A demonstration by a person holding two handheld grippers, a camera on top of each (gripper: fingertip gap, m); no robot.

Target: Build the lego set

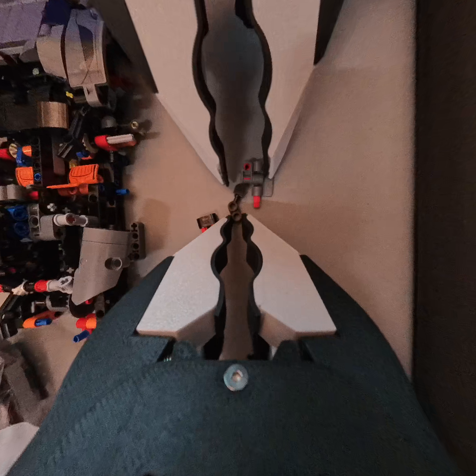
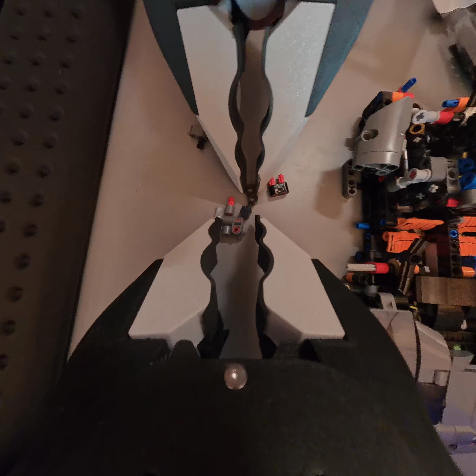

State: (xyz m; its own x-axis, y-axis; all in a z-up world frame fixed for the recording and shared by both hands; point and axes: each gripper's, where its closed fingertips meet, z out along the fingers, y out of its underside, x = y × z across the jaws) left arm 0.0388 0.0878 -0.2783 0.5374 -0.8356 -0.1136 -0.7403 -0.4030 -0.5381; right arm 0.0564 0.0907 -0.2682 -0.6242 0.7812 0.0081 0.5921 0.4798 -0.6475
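Observation:
My left gripper is shut on a small dark brown link, pinched at its fingertips. My right gripper faces it tip to tip and is closed around a grey connector with red pins. The connector lies against the gripper's left finger, and a narrow gap shows on the other side. A dark blue piece joins the connector to the link. In the left wrist view the right gripper comes in from the top with the connector. The left gripper shows at the top of the right wrist view.
The partly built black, grey and orange lego model lies to one side and also shows in the right wrist view. A loose black piece with red pins lies by the tips. A small grey piece lies farther off. A dark studded mat borders the beige table.

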